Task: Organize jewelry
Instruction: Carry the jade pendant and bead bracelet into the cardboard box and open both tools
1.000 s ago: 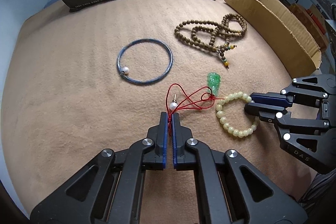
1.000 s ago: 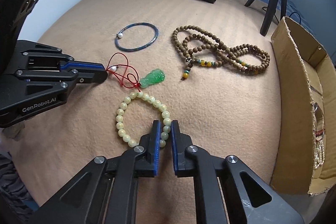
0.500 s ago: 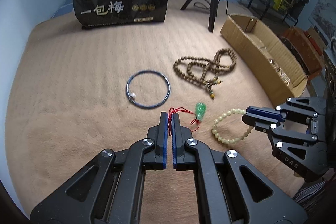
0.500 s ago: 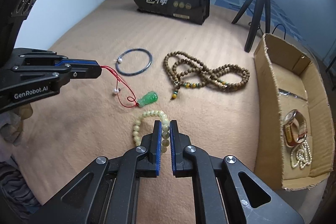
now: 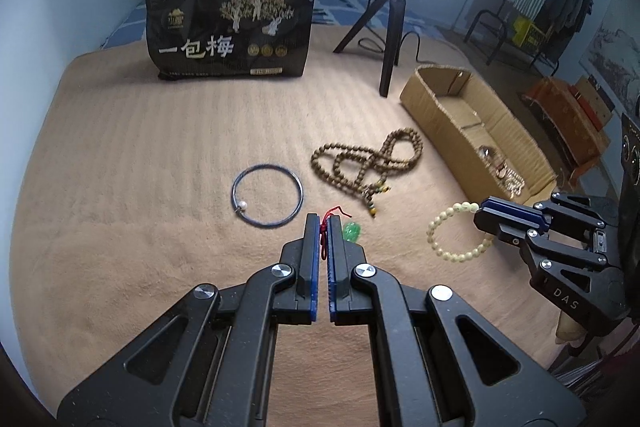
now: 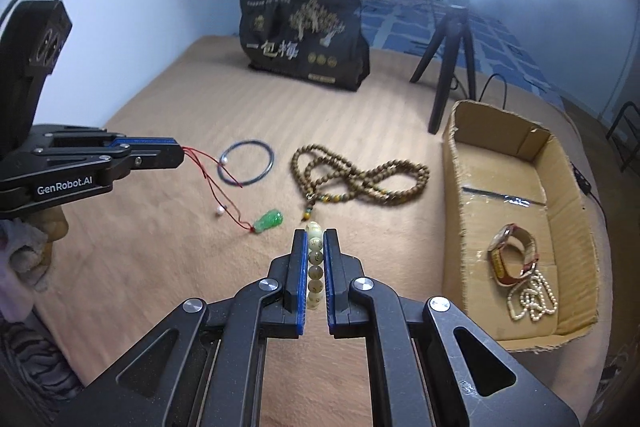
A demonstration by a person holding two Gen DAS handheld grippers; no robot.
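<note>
A: Left gripper (image 5: 323, 223) had its fingers clamped on the red cord (image 6: 212, 173), the green pendant (image 6: 269, 221) and a small pearl dangling clear of the tan blanket (image 5: 120, 187).

B: And the right gripper (image 6: 314, 237)? Fingers were closed on the pale bead bracelet (image 5: 452, 235), lifted too, near the cardboard box (image 6: 452, 187).

A: The brown bead necklace (image 6: 360, 179) and blue bangle (image 5: 267, 195) lay on the blanket, side by side.

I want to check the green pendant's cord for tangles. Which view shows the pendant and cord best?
The right wrist view: the green pendant and its red cord hang in full from the left gripper. In the left wrist view the fingers hide most of both.
</note>
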